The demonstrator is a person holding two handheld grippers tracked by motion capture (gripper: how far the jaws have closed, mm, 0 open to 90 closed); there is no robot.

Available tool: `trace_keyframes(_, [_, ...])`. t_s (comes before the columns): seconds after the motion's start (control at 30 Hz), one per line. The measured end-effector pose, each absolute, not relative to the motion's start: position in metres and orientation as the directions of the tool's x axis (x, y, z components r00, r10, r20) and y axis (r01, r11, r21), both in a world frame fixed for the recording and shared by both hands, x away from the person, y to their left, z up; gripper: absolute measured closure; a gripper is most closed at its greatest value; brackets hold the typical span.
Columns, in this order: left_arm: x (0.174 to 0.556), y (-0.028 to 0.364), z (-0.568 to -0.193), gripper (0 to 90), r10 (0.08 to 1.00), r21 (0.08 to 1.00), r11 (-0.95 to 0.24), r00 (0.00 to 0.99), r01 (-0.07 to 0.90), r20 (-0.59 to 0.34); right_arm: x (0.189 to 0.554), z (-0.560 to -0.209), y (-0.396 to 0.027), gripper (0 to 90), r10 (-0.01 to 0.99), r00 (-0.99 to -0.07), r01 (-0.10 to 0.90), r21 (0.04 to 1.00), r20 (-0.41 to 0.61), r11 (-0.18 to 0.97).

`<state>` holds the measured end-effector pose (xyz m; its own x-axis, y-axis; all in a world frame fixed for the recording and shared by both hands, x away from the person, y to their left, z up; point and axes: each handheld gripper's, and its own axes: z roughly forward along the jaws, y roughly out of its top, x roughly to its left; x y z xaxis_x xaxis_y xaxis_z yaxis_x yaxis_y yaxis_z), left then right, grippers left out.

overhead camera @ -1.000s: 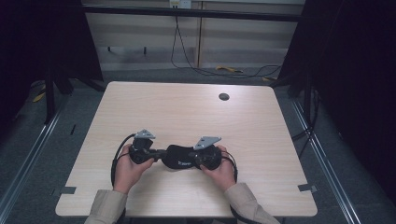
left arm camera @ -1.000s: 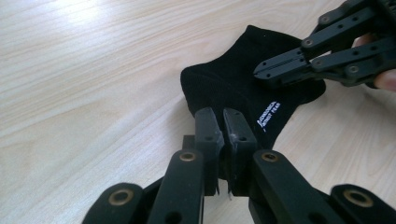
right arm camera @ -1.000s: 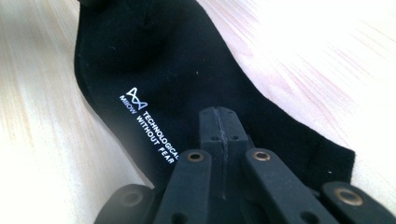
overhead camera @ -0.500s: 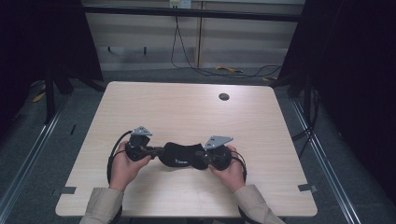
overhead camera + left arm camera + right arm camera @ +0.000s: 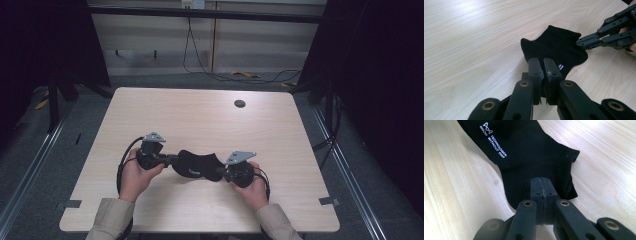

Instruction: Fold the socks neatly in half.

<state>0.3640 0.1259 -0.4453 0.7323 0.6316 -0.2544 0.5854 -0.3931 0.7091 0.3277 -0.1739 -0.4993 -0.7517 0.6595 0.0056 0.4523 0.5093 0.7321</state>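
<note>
Left tongs (image 5: 170, 159): I hold these in my left hand (image 5: 134, 174), near the counter's front left. The jaws are pinched together on one end of the sock (image 5: 199, 164).
Sock: a black sock with small white lettering, lying low over the counter (image 5: 200, 115) in the front middle, strung between both tongs.
How it will handle: I judge it light, soft and limp. It should sag or fold wherever it is not held, and thin fabric may slip from a shallow pinch. The two ends look like the best places to grip.
Right tongs (image 5: 220, 171): in my right hand (image 5: 254, 187), jaws pressed closed on the sock's other end, with fabric bunched at the tips.
Edges and room: the front edge is near my wrists. Bare wood lies open ahead and to both sides. A small dark round hole (image 5: 239, 104) sits far back on the right, well apart.
</note>
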Motion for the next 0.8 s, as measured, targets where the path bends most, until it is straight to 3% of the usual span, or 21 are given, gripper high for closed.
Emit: trace_keyframes(0.8, [0.368, 0.085, -0.435, 85.6, 0.595, 0.715, -0.449, 0.776, 0.536, -0.208, 0.329, -0.5, -0.171, 89.9, 0.658, -0.753, 0.445, 0.734, -0.003, 0.513])
